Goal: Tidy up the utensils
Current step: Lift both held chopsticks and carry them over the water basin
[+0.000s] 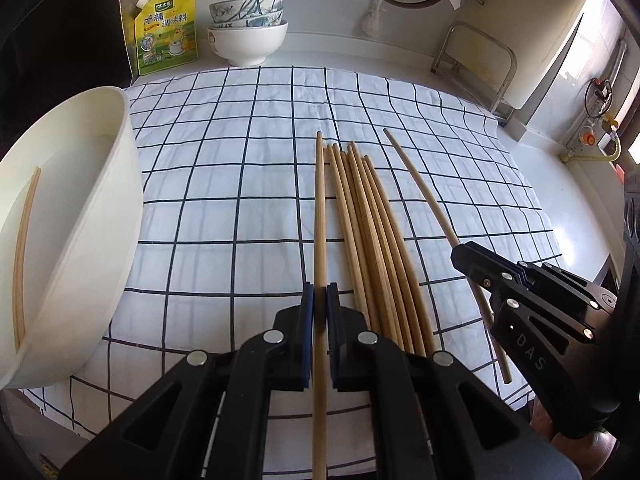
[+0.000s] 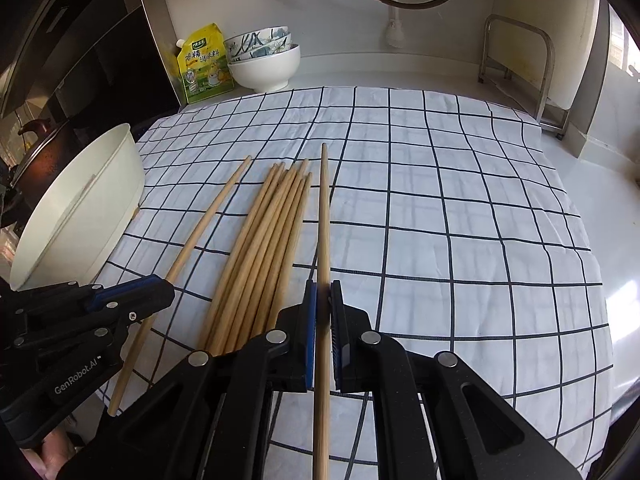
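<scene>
Several wooden chopsticks (image 1: pixel 372 236) lie in a bundle on the checked cloth (image 1: pixel 240 184); the bundle also shows in the right wrist view (image 2: pixel 264 244). My left gripper (image 1: pixel 320 296) is shut on one chopstick (image 1: pixel 320 208), left of the bundle. My right gripper (image 2: pixel 323 292) is shut on another chopstick (image 2: pixel 324 220), right of the bundle. Each gripper shows in the other's view, the right one (image 1: pixel 476 260) and the left one (image 2: pixel 160 286). A large white bowl (image 1: pixel 100 208) at the left holds one chopstick (image 1: pixel 24 252).
A yellow seasoning pouch (image 1: pixel 166 30) and stacked bowls (image 1: pixel 247 32) stand at the back of the counter. A metal rack (image 1: pixel 476 60) stands at the back right. A dark pot (image 2: pixel 40 152) sits behind the white bowl (image 2: pixel 80 208). The cloth's right edge meets the white counter (image 2: pixel 600 208).
</scene>
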A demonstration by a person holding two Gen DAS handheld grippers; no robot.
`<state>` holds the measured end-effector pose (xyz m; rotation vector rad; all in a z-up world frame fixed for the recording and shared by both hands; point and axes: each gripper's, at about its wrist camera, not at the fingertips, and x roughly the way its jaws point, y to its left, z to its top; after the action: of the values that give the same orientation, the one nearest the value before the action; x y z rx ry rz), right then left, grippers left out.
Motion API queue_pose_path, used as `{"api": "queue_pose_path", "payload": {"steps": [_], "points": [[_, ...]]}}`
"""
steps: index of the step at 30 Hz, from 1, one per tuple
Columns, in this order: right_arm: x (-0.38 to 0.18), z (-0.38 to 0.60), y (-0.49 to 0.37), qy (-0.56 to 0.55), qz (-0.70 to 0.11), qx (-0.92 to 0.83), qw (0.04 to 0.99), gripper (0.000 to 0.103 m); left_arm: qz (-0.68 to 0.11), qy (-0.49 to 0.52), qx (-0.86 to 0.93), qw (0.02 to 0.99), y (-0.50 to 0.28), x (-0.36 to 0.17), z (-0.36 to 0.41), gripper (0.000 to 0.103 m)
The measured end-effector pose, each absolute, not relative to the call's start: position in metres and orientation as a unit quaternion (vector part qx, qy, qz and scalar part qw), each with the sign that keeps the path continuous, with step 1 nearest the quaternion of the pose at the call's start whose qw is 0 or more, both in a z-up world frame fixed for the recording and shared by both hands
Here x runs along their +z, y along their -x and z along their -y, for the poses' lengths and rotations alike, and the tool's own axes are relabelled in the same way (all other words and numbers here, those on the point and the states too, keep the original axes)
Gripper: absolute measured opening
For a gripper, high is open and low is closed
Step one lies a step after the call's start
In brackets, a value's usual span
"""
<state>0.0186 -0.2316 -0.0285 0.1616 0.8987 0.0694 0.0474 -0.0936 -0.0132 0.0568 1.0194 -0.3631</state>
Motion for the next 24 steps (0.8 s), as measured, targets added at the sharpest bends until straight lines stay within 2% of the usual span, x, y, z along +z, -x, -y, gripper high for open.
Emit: {"api": "queue_pose_path", "payload": {"steps": [8,14,24], "points": [[0.02,0.193,-0.026,-0.078,-0.393,0.08,0.913,0.007,-0.434,0.005,-0.167,0.885,-0.041,0.041,0.052,0.007],[0.053,0.128,-0.056,-0.061,-0.367,0.146,0.917,0.007,-0.402,0.022,-0.112,0.908,-0.052,0.071,-0.017,0.007],[0.052,0.007,-0.109,-0.027,-0.402,0.227,0.887,0.007,-0.411,0.051,-0.026,0.91,-0.082,0.064,-0.126,0.007]]}}
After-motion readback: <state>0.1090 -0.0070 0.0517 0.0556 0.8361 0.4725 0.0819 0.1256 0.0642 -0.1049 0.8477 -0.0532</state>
